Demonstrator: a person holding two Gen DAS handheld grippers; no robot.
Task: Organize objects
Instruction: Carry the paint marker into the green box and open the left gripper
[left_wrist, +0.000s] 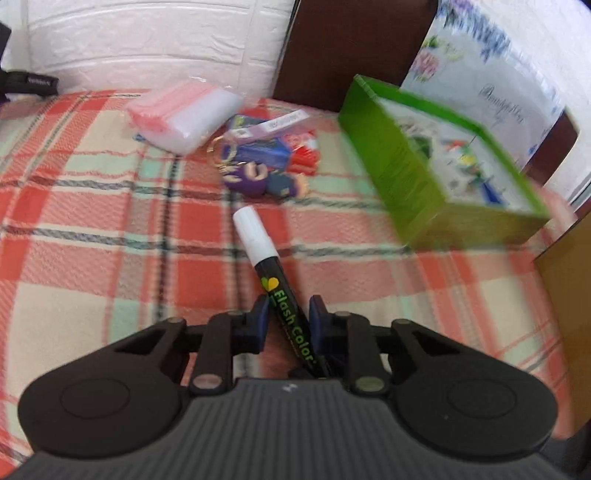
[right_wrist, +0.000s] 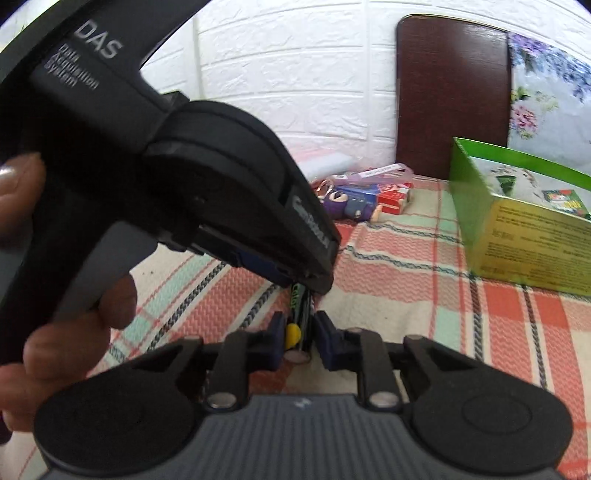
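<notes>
The left gripper (left_wrist: 286, 319) is pinching a marker (left_wrist: 271, 275) by its black barrel, which is carrying green "Flash Color" lettering and a yellow heart; its white cap is pointing toward the green box (left_wrist: 436, 173). The right gripper (right_wrist: 299, 334) is closing on the same marker (right_wrist: 298, 325) from the opposite end, its blue pads (right_wrist: 277, 341) sitting against the barrel. The marker is hovering over the plaid cloth (left_wrist: 92, 206), near the green box and short of it. A clutter pile (left_wrist: 258, 155) with keychain figures is lying beside the box, by the white wall.
</notes>
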